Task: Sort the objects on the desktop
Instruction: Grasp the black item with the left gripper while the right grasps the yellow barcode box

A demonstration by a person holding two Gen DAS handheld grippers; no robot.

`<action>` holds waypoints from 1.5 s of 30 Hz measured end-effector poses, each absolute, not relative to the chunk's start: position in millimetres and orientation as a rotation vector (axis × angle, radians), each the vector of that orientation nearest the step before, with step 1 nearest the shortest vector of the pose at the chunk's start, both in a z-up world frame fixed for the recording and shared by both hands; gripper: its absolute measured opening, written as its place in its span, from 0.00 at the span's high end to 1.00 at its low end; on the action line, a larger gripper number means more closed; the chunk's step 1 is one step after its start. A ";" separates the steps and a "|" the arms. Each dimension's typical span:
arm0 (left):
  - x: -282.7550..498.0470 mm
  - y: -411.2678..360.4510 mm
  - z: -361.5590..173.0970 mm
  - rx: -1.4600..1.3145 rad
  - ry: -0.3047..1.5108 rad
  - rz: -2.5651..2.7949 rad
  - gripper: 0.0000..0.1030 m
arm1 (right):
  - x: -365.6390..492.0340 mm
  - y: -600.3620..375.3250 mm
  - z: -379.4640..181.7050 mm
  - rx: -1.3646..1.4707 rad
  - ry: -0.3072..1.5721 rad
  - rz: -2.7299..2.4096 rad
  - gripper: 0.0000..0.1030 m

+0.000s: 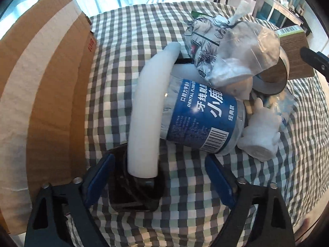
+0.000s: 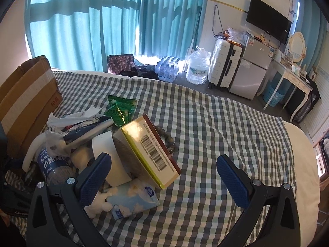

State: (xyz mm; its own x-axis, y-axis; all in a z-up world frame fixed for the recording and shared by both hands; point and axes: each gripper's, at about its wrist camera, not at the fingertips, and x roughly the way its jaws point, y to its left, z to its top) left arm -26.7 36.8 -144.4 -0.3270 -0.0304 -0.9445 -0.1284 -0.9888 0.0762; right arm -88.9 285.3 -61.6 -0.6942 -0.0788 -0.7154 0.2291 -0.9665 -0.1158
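White curved tube (image 1: 144,111) against blue-labelled clear floss jar (image 1: 203,121), both lying.

Clearance inventory, as I see it from both wrist cameras:

- Checked bedspread (image 2: 205,123), right half to the far edge: bare, my widest lane.
- Cardboard box (image 1: 41,82), left edge: a standing wall, blocks passage that side.
- Pile near the box: dental floss jar (image 1: 201,119), curved white piece (image 1: 144,113), yellow carton (image 2: 148,154), tissue pack (image 2: 133,201), all touching or overlapping; no gap I can make out.
- Strip between box and pile: open cloth.
- Black block (image 1: 133,185): sits between my left gripper's (image 1: 160,181) spread fingers.
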 end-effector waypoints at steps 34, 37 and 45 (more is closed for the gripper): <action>-22.1 55.5 -87.3 -1.509 0.263 2.569 0.86 | -97.4 287.1 -56.7 1.198 0.168 -2.671 0.70; -18.9 60.3 -81.2 -1.477 0.272 2.579 0.87 | -95.0 290.6 -51.9 1.186 0.152 -2.678 0.71; -17.5 69.6 -64.2 -1.410 0.271 2.602 0.87 | -83.4 290.9 -32.1 1.120 0.144 -2.699 0.72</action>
State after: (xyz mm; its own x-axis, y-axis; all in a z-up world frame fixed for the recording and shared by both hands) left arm -17.5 69.6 -64.2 -0.5390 0.0622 -0.8400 -0.2336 -0.9692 0.0781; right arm -83.4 290.9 -32.1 -0.6873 -0.1606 -0.7084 0.2348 -0.9720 -0.0075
